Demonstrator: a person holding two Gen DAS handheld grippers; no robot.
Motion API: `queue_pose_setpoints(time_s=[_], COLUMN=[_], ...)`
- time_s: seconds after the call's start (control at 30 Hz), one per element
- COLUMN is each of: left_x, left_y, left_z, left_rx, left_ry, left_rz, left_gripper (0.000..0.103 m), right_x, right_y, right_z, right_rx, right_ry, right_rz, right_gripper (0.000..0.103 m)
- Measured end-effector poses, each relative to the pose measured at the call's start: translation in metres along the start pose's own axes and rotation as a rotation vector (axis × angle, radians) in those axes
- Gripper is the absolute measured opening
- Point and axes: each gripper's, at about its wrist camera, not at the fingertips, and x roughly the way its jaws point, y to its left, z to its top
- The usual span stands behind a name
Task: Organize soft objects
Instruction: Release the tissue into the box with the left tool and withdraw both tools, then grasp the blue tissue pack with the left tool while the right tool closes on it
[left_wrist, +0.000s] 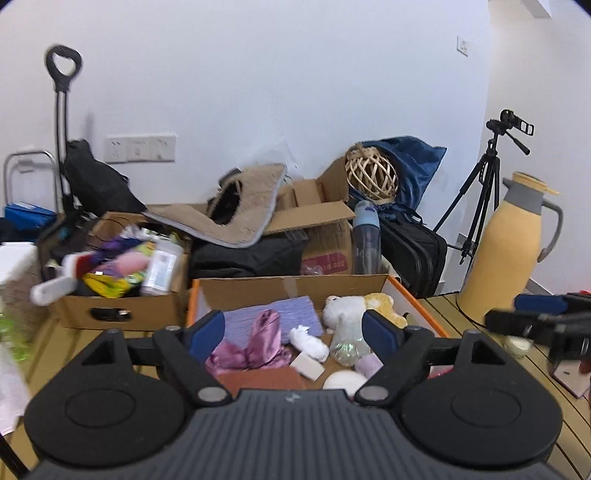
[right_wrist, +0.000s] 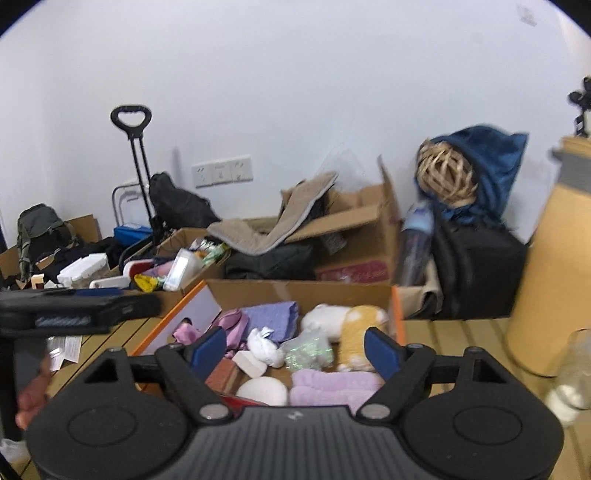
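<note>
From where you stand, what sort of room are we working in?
Probably a spare room used for storage or recording: open cardboard boxes of odds and ends along a white wall, a camera tripod in the corner, a folding hand trolley.

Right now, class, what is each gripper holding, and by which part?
Nothing. The left gripper and right gripper both stand open and empty, above the box of soft things.

My black ribbed plastic left gripper (left_wrist: 293, 330) and identical right gripper (right_wrist: 295, 345) had blue finger pads (left_wrist: 207, 334) and silver pivot screws (left_wrist: 211, 395).
</note>
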Motion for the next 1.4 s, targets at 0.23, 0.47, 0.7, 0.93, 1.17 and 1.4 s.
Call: queue_pose_setpoints(time_s=[0.23, 0.47, 0.7, 0.93, 1.17, 1.4], left_x=[-0.115, -0.206, -0.258, -0.278, -0.248, -0.177], left_y=[-0.021, -0.047, -0.059, -0.050, -0.051, -0.053], left_z=[-0.049, -0.136, -0.202, -0.222, -0.223, -0.209], left_rx=[0.094, 0.128, 0.122, 0.015, -0.015, -0.079], left_ry=[-0.129, -0.195, -0.165, -0.125, -0.091, 0.004], left_rz=[0.018, 0.029, 0.065, 0.061, 0.036, -0.053], left_gripper=[0.094, 0.098, 0.098, 0.100, 0.100, 0.084], right_x=[-0.094, -0.178, -0.241, -0.281, -0.269, -0.212], right_y=[-0.002, 0.021, 0.041, 0.037, 0.032, 0.030], right_z=[-0.024, -0.104, -0.173, -0.223, -0.227, -0.223], right_rx=[0.041, -0.026, -0.061, 0.032, 0.083, 0.089], right_ry=[-0.085, -0.131, -0.124, -0.118, -0.124, -0.059], right_rz=[-0.023, -0.013, 0.002, -0.013, -0.053, -0.059], right_gripper=[0.087, 0.092, 0.095, 0.099, 0.098, 0.091])
